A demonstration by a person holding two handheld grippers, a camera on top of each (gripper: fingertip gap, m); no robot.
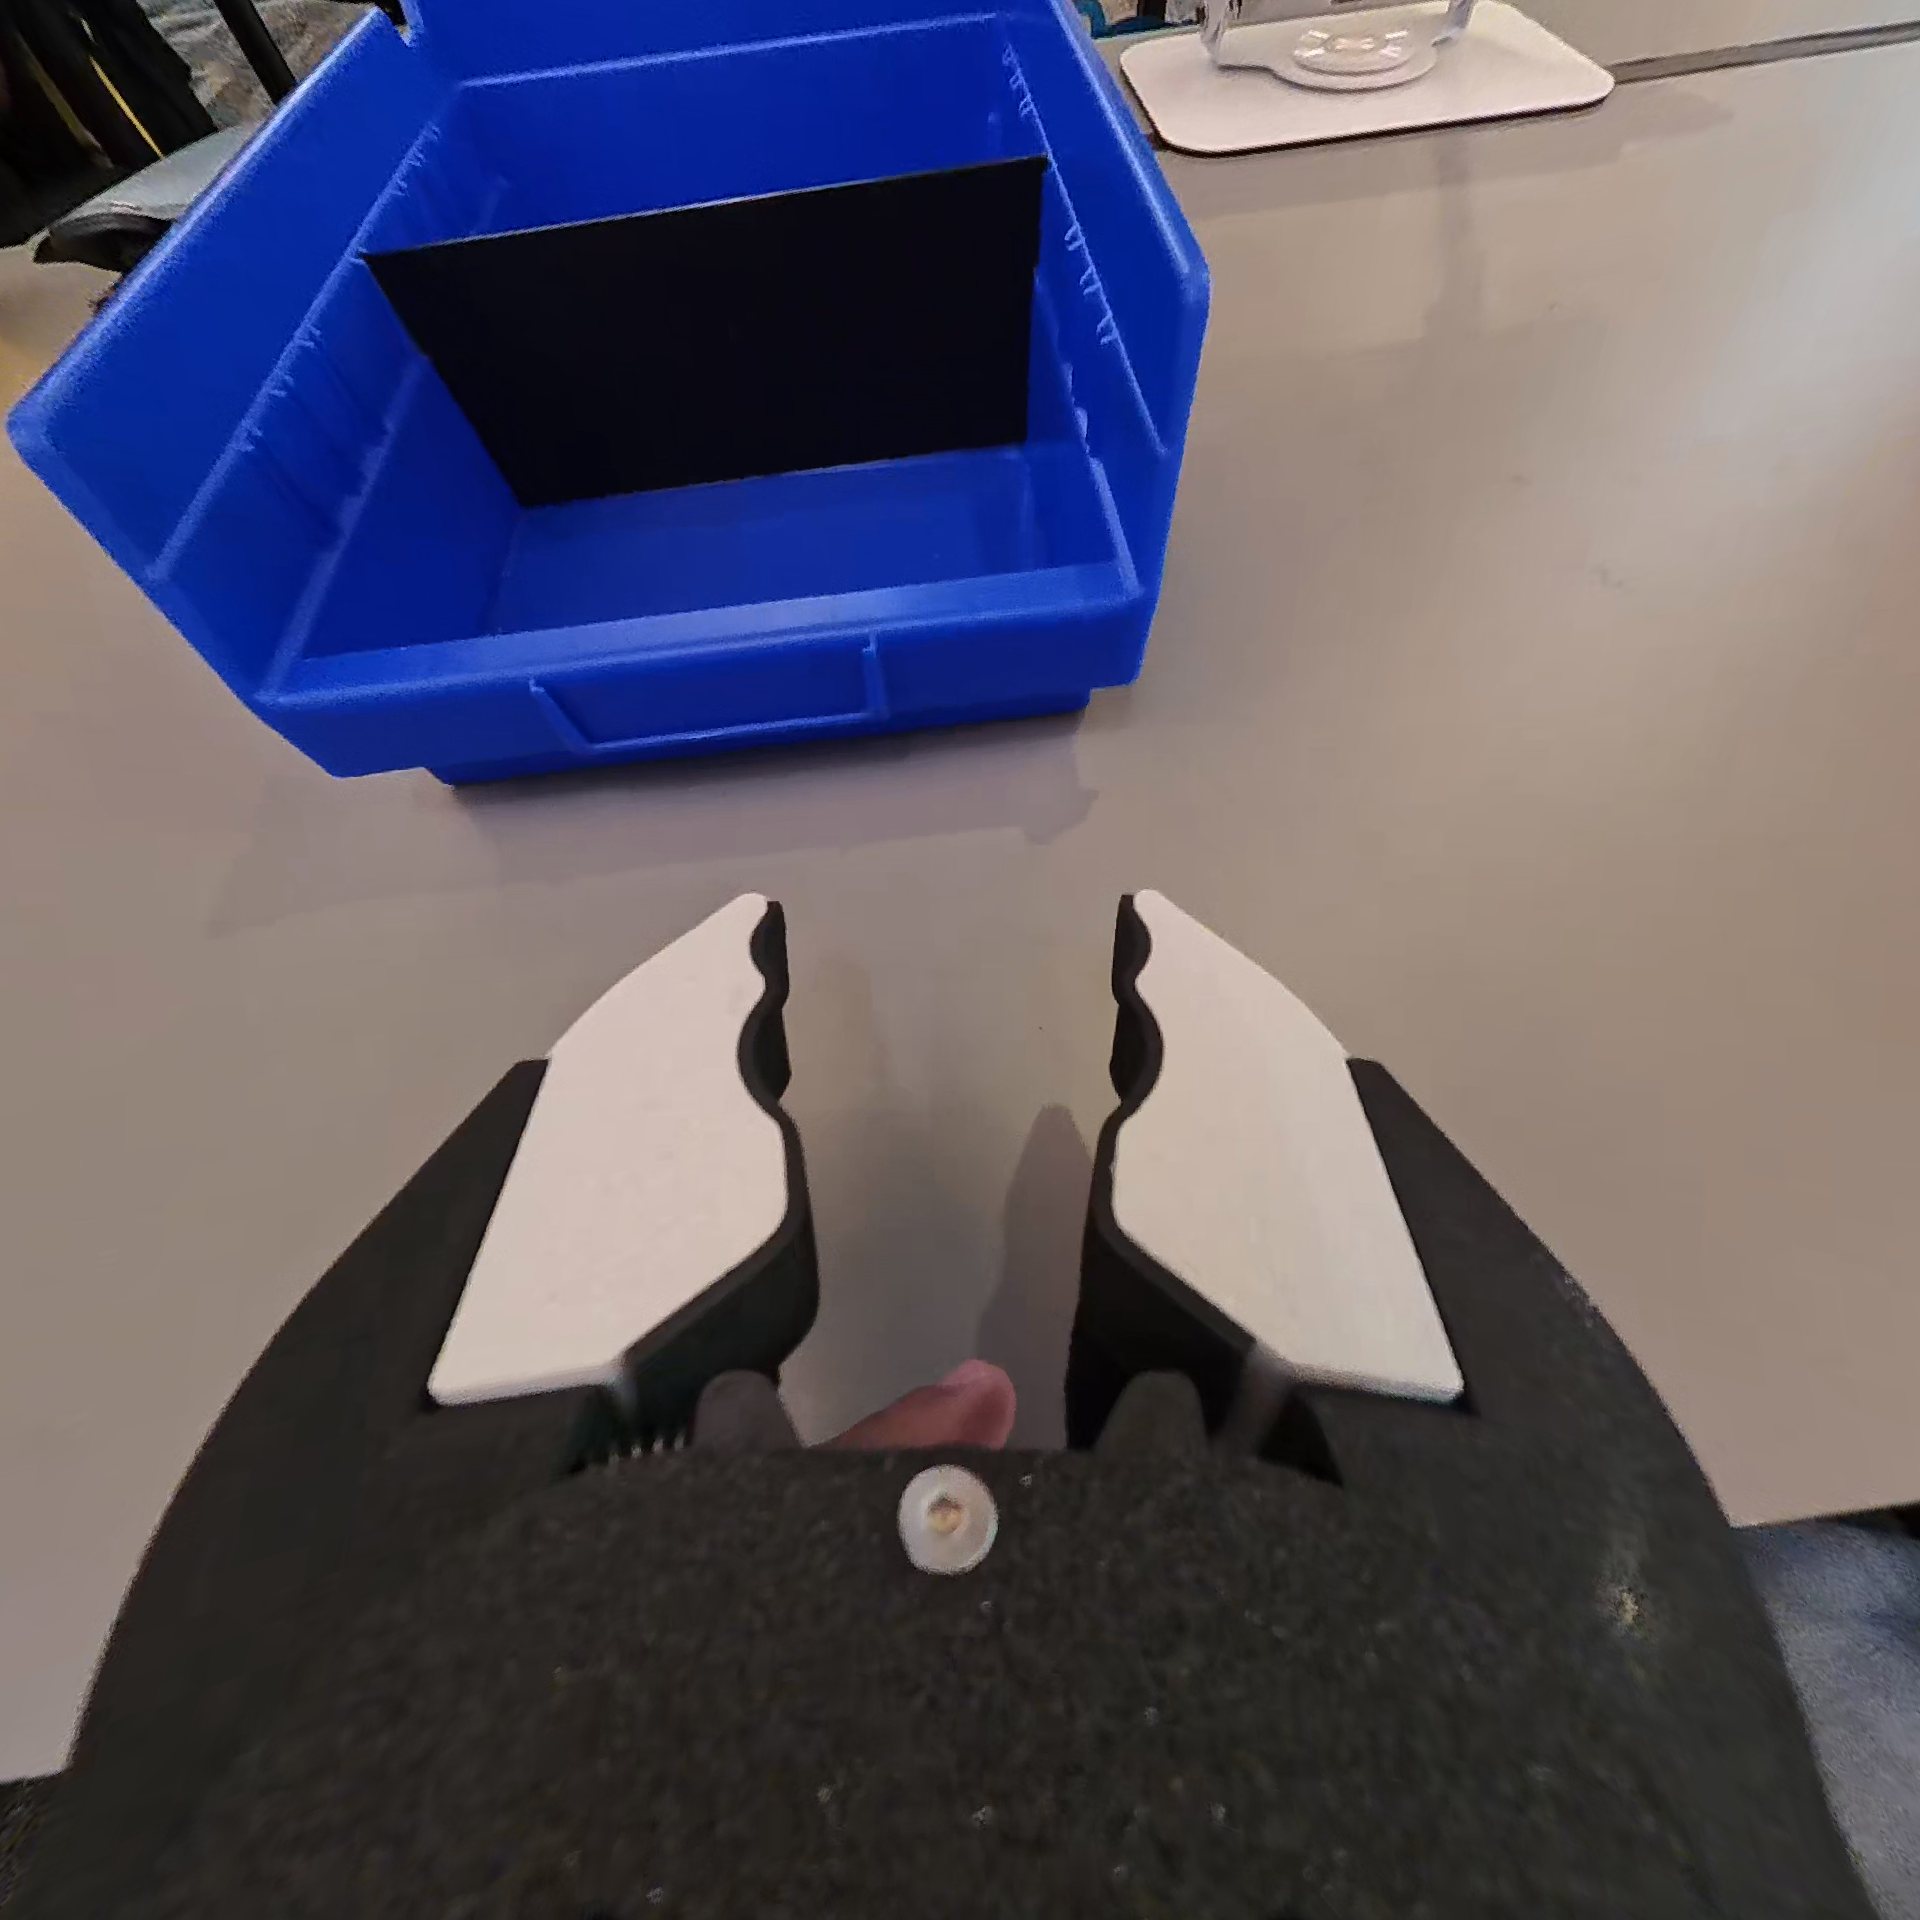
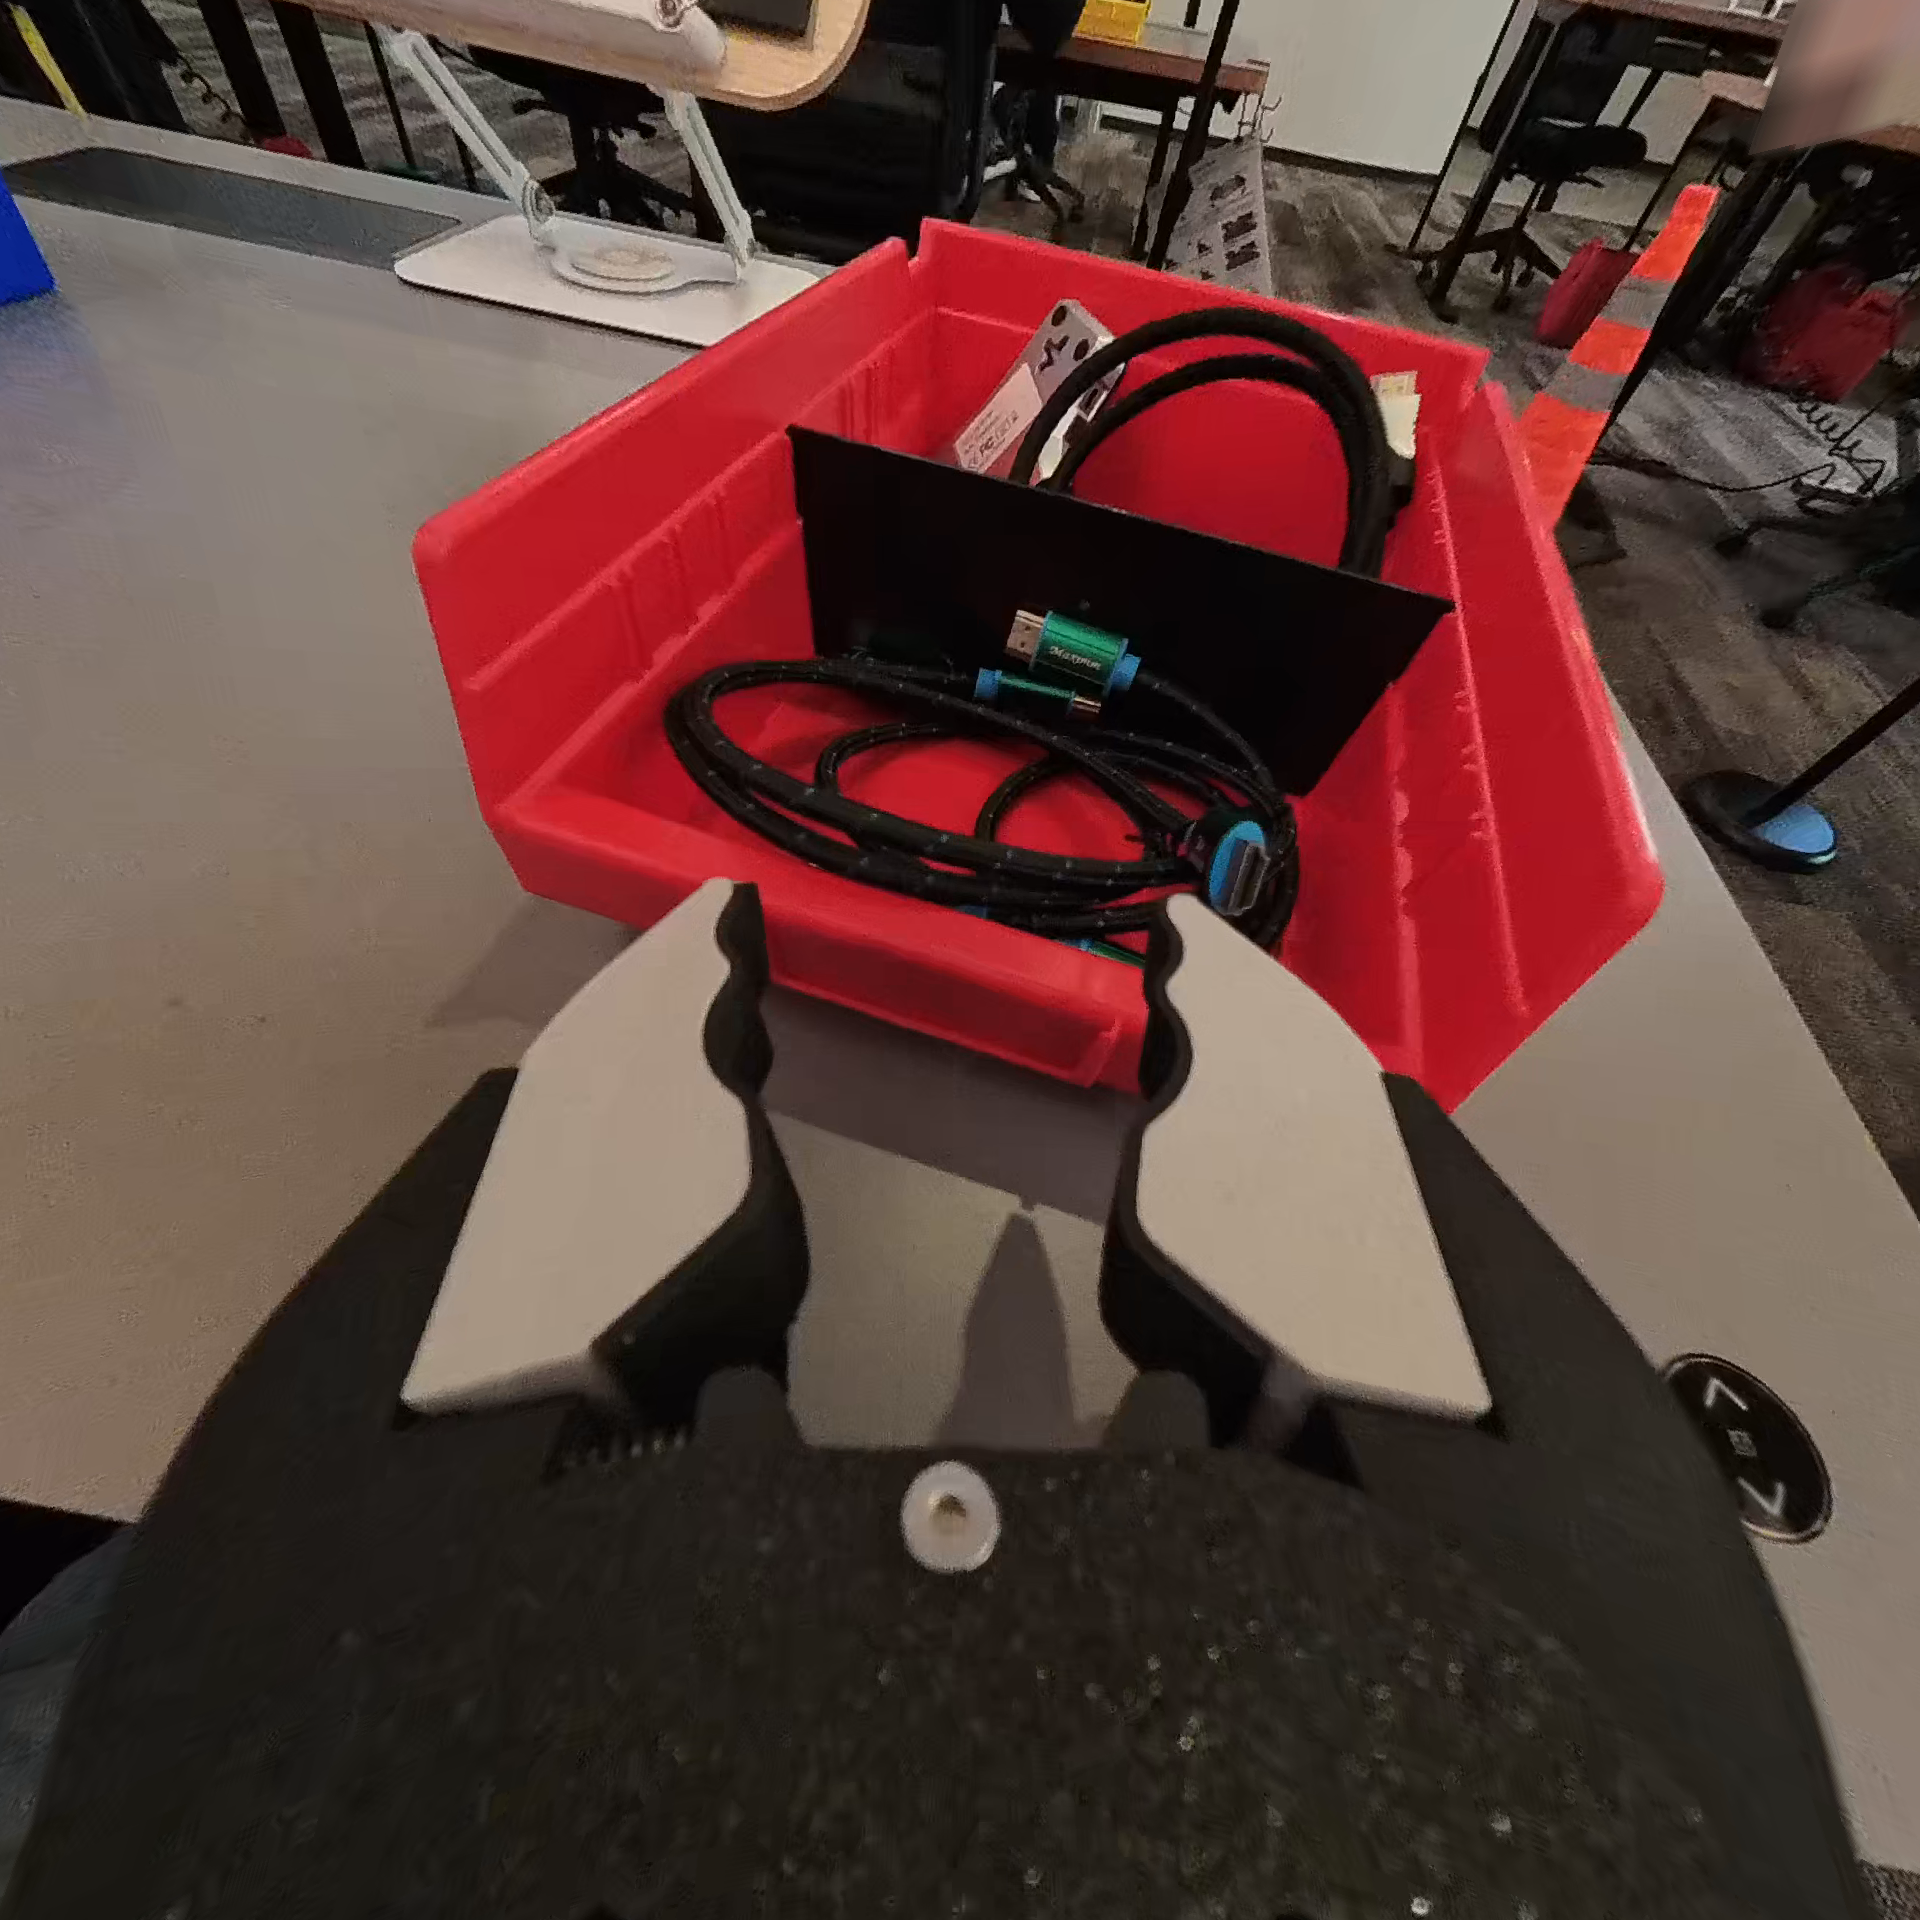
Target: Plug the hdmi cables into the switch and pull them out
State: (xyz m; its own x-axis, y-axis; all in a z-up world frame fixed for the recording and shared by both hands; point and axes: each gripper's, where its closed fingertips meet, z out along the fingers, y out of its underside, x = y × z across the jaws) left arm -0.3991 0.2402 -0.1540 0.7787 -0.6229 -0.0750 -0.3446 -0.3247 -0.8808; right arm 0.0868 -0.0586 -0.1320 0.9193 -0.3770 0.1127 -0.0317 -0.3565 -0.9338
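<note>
In the right wrist view a red bin (image 2: 623, 582) stands on the grey table, split by a black divider (image 2: 1122, 613). Its near compartment holds coiled black braided HDMI cables (image 2: 894, 821) with a green plug (image 2: 1070, 649) and a blue-collared plug (image 2: 1236, 862). The far compartment holds a silver switch box (image 2: 1039, 390) leaning upright and another black cable (image 2: 1340, 436). My right gripper (image 2: 951, 914) is open and empty, just short of the bin's front wall. In the left wrist view my left gripper (image 1: 951, 925) is open and empty over bare table, short of an empty blue bin (image 1: 717, 686).
The blue bin has a black divider (image 1: 727, 332). A white stand base (image 1: 1361, 83) sits behind it and also shows in the right wrist view (image 2: 613, 275). The table's right edge (image 2: 1704, 935) runs close beside the red bin. A round black control (image 2: 1751, 1449) is set in the table.
</note>
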